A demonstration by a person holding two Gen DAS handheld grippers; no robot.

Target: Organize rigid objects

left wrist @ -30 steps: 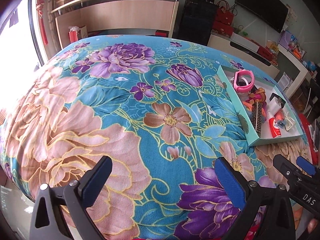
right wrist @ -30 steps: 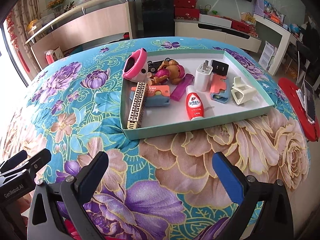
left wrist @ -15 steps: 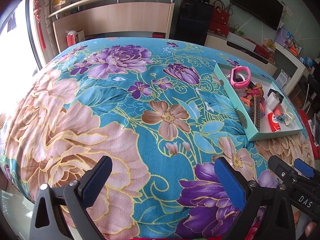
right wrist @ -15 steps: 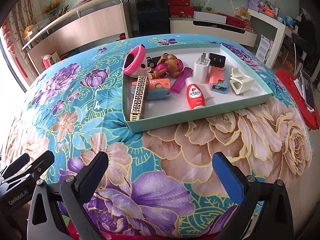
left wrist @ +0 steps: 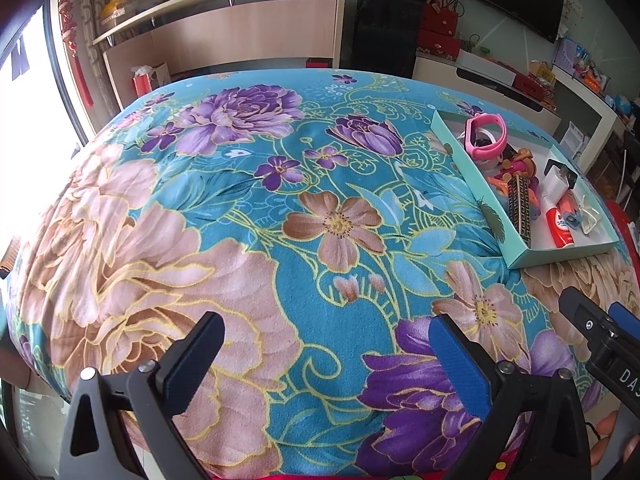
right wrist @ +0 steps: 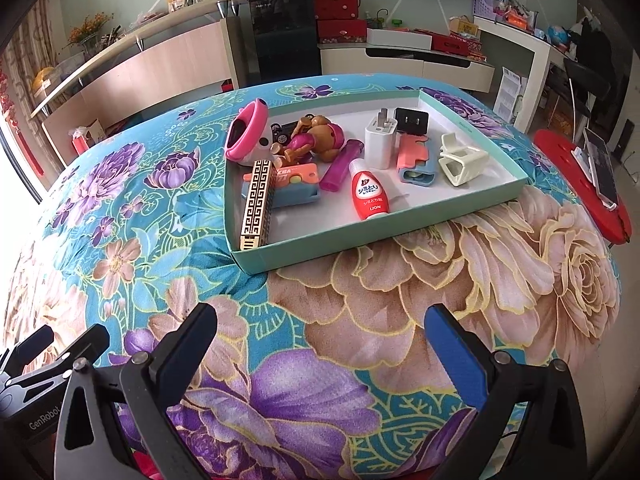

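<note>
A shallow teal tray (right wrist: 360, 246) sits on the flowered tablecloth and holds several small objects: a pink band (right wrist: 246, 134), a toy dog (right wrist: 316, 138), a black-and-gold patterned bar (right wrist: 258, 204), a red-and-white LION bottle (right wrist: 368, 196), a white charger plug (right wrist: 380, 140), a black plug (right wrist: 412, 120) and a cream clip (right wrist: 460, 162). The tray also shows at the right of the left wrist view (left wrist: 496, 224). My right gripper (right wrist: 320, 344) is open and empty, well in front of the tray. My left gripper (left wrist: 326, 350) is open and empty over bare cloth, left of the tray.
The flowered cloth (left wrist: 240, 220) covers a round table. A red stool (right wrist: 580, 184) with a phone on it stands to the right. A wooden counter (right wrist: 140, 72), a black cabinet (right wrist: 286, 36) and a white desk (right wrist: 520, 44) lie behind the table.
Both grippers have pulled back and up from the table, so the tray looks smaller and farther. Both stay open and empty. The objects in the tray have not moved.
</note>
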